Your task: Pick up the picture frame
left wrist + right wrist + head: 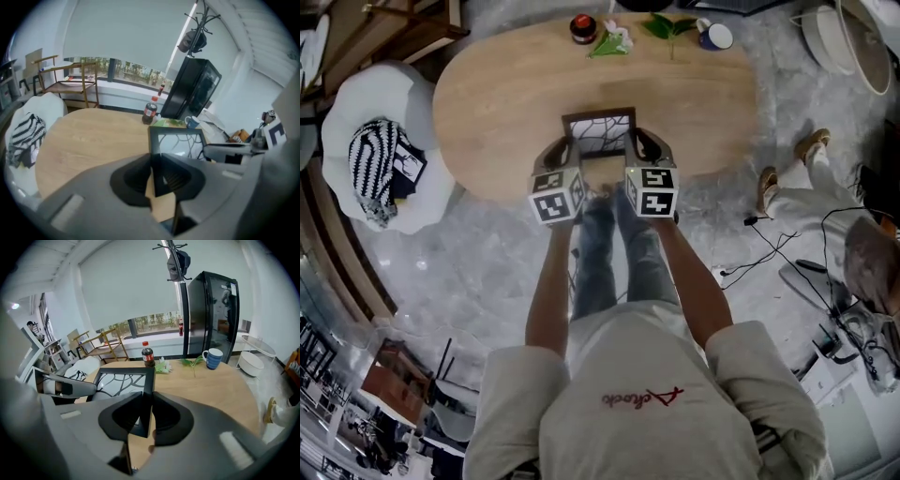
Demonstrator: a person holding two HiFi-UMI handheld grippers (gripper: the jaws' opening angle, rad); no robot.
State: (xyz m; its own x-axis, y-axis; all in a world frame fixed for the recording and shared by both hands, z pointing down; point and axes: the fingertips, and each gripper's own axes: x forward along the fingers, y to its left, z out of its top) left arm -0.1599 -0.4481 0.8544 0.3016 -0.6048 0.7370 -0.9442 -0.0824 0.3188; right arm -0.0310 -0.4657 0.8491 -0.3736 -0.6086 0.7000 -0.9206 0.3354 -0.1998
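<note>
A dark picture frame (599, 134) with a black-and-white branching pattern hangs above the near edge of the oval wooden table (497, 94), held from both sides. My left gripper (563, 150) is shut on the frame's left edge (154, 154). My right gripper (635, 145) is shut on the frame's right edge (145, 394). In the left gripper view the frame (180, 140) stands up from the jaws with the right gripper beyond it. In the right gripper view the frame (122, 380) leans left toward the left gripper. The frame's lower edge is hidden by the jaws.
At the table's far edge stand a cola bottle (582, 28), a small flower bunch (612, 39), green leaves (667, 26) and a blue mug (713, 36). A white armchair (356, 122) with a striped cushion (382, 169) sits left. A person's legs (802, 192) and cables lie right.
</note>
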